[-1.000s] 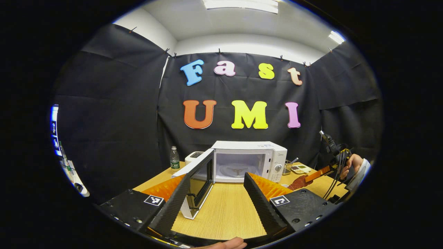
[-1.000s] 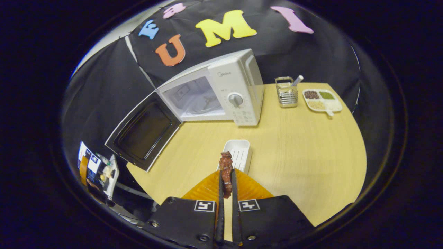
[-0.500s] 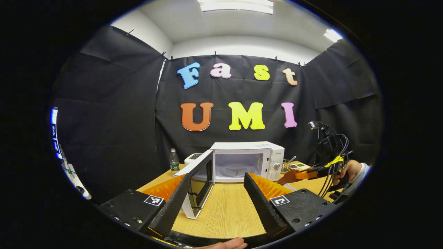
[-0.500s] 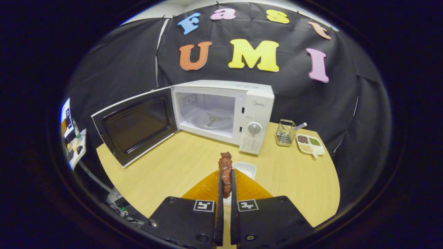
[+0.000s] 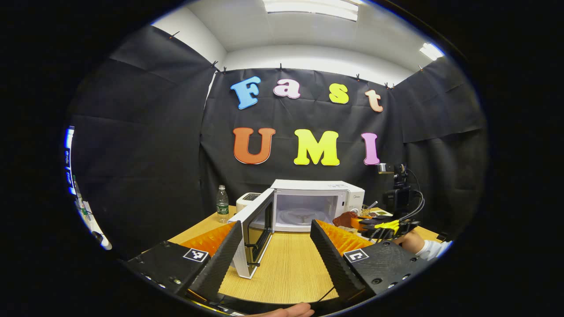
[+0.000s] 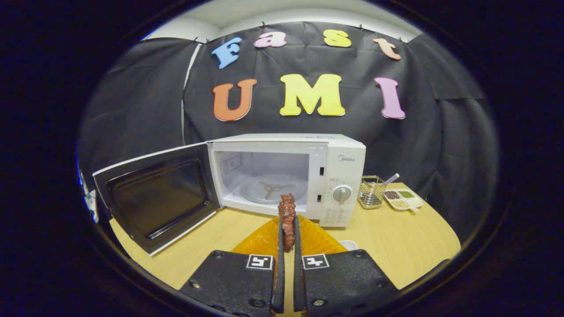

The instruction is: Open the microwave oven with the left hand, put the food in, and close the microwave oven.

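Standing ajar at left of centre in the right gripper view, the door (image 6: pixel 156 196) swings out toward the lower left, its dark window facing the camera. To its right the microwave (image 6: pixel 339 152) shows a lit cavity with a glass turntable (image 6: pixel 269 189) on the floor. Just below the cavity's front edge, at frame centre, the food (image 6: pixel 287 215), a reddish-brown strip, stands upright, pinched between the right gripper's (image 6: pixel 287 240) two fingers, which are pressed nearly together on it. Farther right on the table (image 6: pixel 396 237) sit a wire basket (image 6: pixel 371 193) and a divided dish (image 6: pixel 402 199), side by side. A white tray's (image 6: pixel 348 243) corner peeks out beside the gripper.

In the left gripper view, a bottle (image 5: pixel 222 204) stands at left of centre, then the door (image 5: pixel 257 229) seen edge-on, then the microwave (image 5: pixel 348 193). The left gripper (image 5: pixel 275 244) at bottom centre has its fingers spread wide, holding nothing. At right the food (image 5: pixel 346 219) hangs before the microwave's control panel, held by the right gripper (image 5: pixel 359 222), with a hand (image 5: pixel 410 241) behind it.
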Motion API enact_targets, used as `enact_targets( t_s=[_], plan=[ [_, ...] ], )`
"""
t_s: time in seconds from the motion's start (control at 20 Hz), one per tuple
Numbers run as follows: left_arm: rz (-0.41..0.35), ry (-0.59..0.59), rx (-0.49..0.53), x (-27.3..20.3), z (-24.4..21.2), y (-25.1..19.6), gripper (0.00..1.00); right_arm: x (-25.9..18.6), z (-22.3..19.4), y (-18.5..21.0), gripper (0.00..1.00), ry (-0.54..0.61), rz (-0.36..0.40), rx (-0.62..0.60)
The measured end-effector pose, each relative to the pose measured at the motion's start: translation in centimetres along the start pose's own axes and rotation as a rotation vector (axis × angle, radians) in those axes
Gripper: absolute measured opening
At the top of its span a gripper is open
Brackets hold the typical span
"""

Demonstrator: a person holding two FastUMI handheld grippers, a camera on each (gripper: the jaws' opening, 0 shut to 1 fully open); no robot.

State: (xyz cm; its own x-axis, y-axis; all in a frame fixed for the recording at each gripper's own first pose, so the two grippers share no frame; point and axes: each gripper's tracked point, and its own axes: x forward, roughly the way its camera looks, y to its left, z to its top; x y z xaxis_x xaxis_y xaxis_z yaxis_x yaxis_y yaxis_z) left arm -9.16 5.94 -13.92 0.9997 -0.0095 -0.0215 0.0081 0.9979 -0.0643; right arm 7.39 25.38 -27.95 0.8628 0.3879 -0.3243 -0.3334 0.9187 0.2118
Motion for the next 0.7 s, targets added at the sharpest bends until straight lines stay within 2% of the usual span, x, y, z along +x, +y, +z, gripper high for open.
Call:
enact_targets(
  t_s=[0.2,0.45,0.6,0.7],
  plan=[
    [0.013,0.008,0.029,2.0,-0.8,1.1,0.95,4.4,-0.2,3.0,0.11,-0.029,-0.018,0.077],
    [0.067,0.015,0.048,4.8,-1.3,4.2,0.95,10.3,-0.2,5.9,0.12,-0.052,-0.037,0.135],
    [0.079,0.010,0.040,5.6,-1.1,5.3,0.95,13.7,0.2,7.8,0.12,-0.038,0.015,0.294],
    [0.080,0.006,0.034,6.0,-0.8,5.7,0.95,15.6,1.2,8.2,0.12,-0.054,0.047,0.446]
  ],
)
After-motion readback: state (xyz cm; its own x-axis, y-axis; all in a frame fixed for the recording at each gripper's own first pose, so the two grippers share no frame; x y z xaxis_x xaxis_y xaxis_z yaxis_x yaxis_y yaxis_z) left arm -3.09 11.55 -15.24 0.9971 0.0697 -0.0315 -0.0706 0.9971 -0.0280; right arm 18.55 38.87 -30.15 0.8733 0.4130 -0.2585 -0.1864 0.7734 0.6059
